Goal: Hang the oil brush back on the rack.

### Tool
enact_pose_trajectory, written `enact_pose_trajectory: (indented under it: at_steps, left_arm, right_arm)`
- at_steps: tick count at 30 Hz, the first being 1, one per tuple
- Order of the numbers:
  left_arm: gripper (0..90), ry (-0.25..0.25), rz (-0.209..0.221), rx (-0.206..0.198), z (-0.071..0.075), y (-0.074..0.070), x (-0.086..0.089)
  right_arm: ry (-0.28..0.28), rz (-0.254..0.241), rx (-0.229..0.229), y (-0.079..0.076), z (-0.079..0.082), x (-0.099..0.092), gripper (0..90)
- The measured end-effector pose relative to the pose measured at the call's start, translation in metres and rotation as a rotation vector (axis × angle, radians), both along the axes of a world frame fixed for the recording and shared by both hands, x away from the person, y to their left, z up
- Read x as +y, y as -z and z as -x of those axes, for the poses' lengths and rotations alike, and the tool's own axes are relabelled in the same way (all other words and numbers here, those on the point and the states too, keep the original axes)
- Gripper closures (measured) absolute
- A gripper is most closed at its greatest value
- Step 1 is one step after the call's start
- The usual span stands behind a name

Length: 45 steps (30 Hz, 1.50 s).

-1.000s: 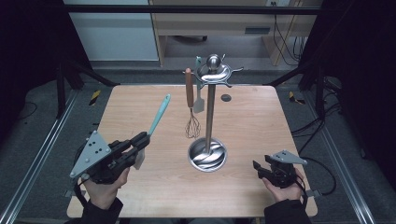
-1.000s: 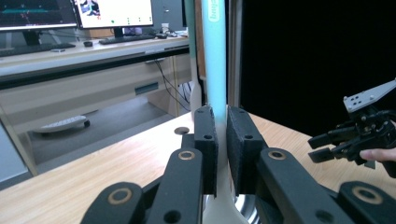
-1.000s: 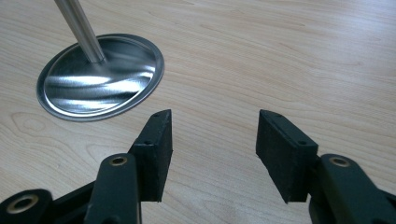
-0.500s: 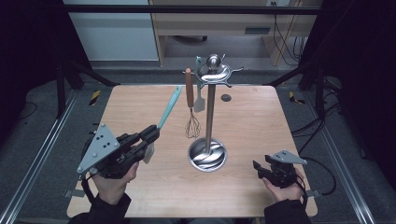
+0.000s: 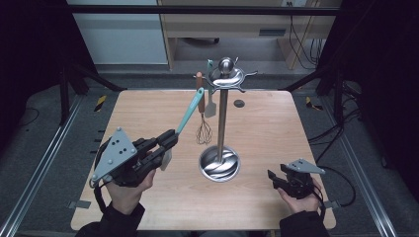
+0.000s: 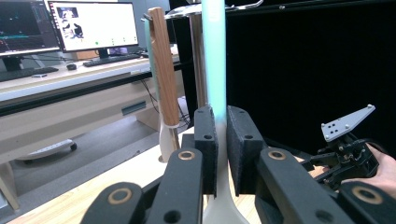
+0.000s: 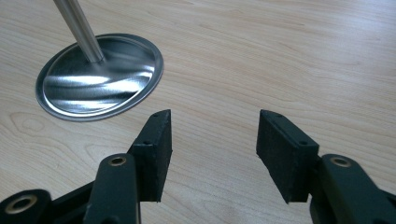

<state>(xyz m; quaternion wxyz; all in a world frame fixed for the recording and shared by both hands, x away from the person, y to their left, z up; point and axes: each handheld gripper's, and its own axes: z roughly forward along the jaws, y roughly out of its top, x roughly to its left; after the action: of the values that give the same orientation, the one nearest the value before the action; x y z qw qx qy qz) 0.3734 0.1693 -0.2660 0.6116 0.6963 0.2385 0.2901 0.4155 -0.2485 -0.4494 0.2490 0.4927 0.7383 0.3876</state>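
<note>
A steel utensil stand (image 5: 222, 118) rises from a round base (image 5: 219, 164) at the table's middle. From its top hooks hang a wooden-handled whisk (image 5: 202, 116) and a small grey spatula (image 5: 211, 106). My left gripper (image 5: 169, 140) is shut on a teal-handled spatula (image 5: 190, 110), whose handle slants up toward the hooks with its white blade low by the jaws. In the left gripper view the teal handle (image 6: 214, 56) stands upright between the jaws, beside the whisk's wooden handle (image 6: 163, 70). My right gripper (image 5: 273, 177) rests open at the front right, holding nothing, its jaws (image 7: 212, 140) pointed toward the base (image 7: 100, 77).
A small dark round spot (image 5: 239, 103) sits on the table behind the stand. Metal rails run along both table sides. Desks with monitors (image 6: 88, 23) stand beyond the table's far edge.
My left gripper has carried the teal spatula to the right and forward, closer to the stand, with its handle tip now near the hooks. The right gripper has stayed put.
</note>
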Motion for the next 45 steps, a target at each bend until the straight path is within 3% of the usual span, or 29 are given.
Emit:
enact_pose_trajectory:
  at_steps: [16,28,35,45]
  left_arm:
    - [82.6,0.013,-0.025,0.021,-0.004,0.002,-0.01]
    - [82.5,-0.011,-0.062,0.026,-0.01,0.002,-0.02]
    - [82.5,-0.014,-0.063,0.054,-0.016,0.006,-0.026]
    - [82.5,-0.035,-0.068,0.055,-0.023,0.012,-0.036]
  right_arm:
    - [0.0,0.001,0.003,0.0,0.0,0.0,45.9]
    - [-0.001,0.001,0.002,0.0,0.0,0.0,46.0]
    - [-0.001,0.001,0.002,0.0,0.0,0.0,46.1]
    - [-0.001,0.0,0.002,0.0,0.0,0.0,46.1]
